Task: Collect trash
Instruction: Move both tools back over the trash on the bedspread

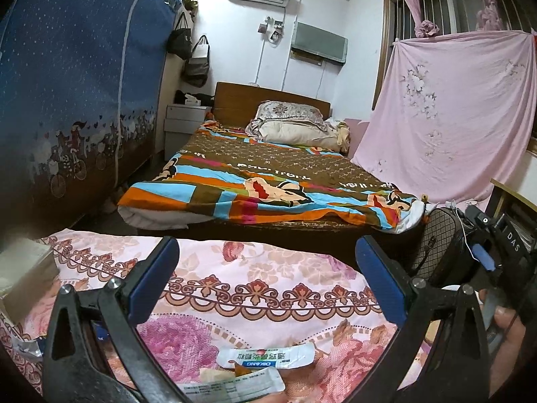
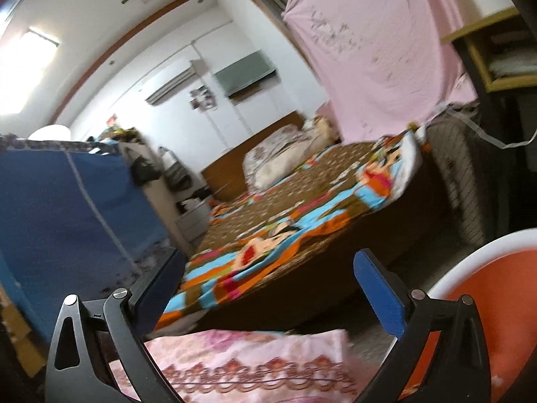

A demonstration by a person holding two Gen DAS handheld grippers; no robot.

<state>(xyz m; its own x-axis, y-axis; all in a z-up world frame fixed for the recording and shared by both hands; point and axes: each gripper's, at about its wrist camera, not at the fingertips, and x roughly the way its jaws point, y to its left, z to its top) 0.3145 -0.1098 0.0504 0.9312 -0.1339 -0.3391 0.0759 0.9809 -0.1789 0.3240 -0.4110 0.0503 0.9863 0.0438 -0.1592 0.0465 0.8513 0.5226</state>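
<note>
a: what surrounds the floral cloth (image 1: 255,288)?

b: a cardboard box (image 1: 23,275) sits on its left edge, a quilted dark bag (image 1: 436,235) stands off its right corner, and the bed (image 1: 268,181) with a striped quilt lies beyond it.

a: and the trash?

b: two flat white sachets. the printed sachet (image 1: 265,357) lies on the cloth's near part, long axis left to right; a crinkled sachet (image 1: 231,388) overlaps its near edge.

a: the claws?

b: the left gripper (image 1: 266,262) hangs spread wide above the cloth, empty. the right gripper (image 2: 268,278) is also spread, empty, beside an orange bin (image 2: 486,288) with a white rim.
</note>
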